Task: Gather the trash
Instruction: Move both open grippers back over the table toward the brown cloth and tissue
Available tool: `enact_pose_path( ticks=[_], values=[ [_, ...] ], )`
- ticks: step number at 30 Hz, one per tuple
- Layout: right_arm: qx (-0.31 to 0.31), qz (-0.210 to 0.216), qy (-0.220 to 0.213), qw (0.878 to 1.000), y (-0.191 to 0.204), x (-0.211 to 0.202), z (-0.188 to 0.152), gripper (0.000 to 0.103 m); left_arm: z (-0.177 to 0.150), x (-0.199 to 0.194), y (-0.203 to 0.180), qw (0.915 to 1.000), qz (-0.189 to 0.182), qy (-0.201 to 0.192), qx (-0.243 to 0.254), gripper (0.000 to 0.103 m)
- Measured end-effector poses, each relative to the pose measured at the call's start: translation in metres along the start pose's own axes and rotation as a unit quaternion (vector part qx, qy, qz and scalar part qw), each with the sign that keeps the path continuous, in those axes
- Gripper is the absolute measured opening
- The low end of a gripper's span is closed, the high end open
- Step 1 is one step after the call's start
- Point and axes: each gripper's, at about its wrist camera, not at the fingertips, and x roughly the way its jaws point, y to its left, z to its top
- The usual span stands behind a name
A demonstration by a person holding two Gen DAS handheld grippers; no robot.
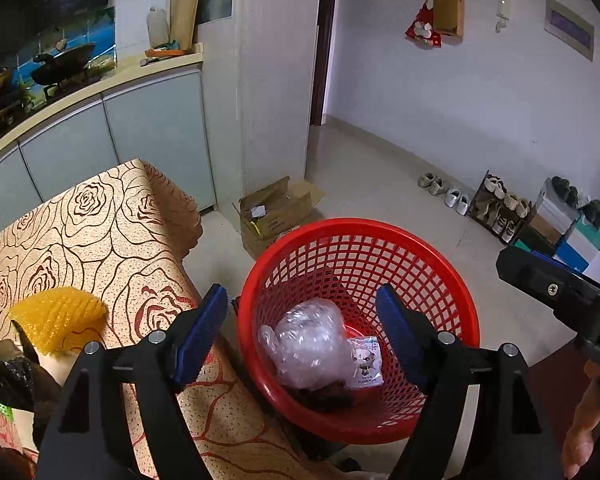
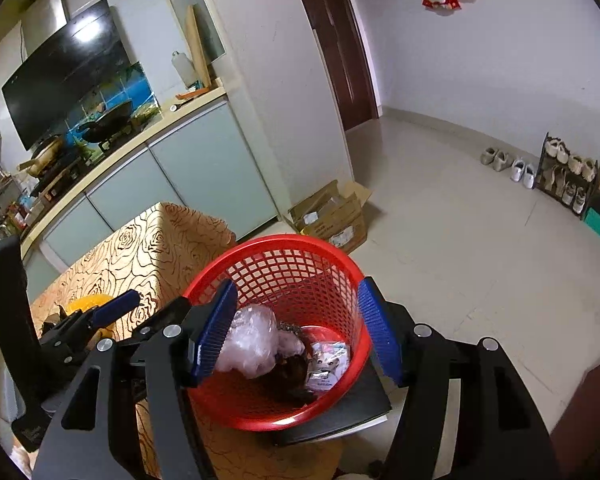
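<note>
A red mesh basket (image 1: 452,280) (image 2: 260,420) stands beside the table's edge. It holds a clear plastic bag (image 1: 308,340) (image 2: 252,340), a small printed packet (image 1: 366,362) (image 2: 328,364) and a dark scrap (image 1: 324,396) (image 2: 296,376). My left gripper (image 1: 302,320) is open and empty above the basket. My right gripper (image 2: 298,320) is open and empty over the basket too. A yellow foam net (image 1: 60,320) and a black crumpled bag (image 1: 8,380) lie on the rose-patterned tablecloth (image 1: 100,232) to the left.
An open cardboard box (image 1: 272,212) (image 2: 332,216) sits on the tiled floor behind the basket. A shoe rack (image 1: 500,208) (image 2: 568,176) and shoes line the far wall. Kitchen cabinets (image 1: 100,140) run behind the table.
</note>
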Motion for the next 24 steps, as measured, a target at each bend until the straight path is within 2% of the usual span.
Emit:
enact_pose_path(
  ticks=[12,24],
  values=[
    [-0.022,-0.026,-0.025,0.999,0.01,-0.021,-0.006,0.061,0.0,-0.043,0.014,0.9992,0.012,-0.034,-0.016,0.079],
    [-0.057,-0.017,-0.042,0.997,0.041,-0.043,-0.021,0.062,-0.01,-0.105,0.043,0.9953,0.045,-0.079,-0.035,0.08]
  ],
)
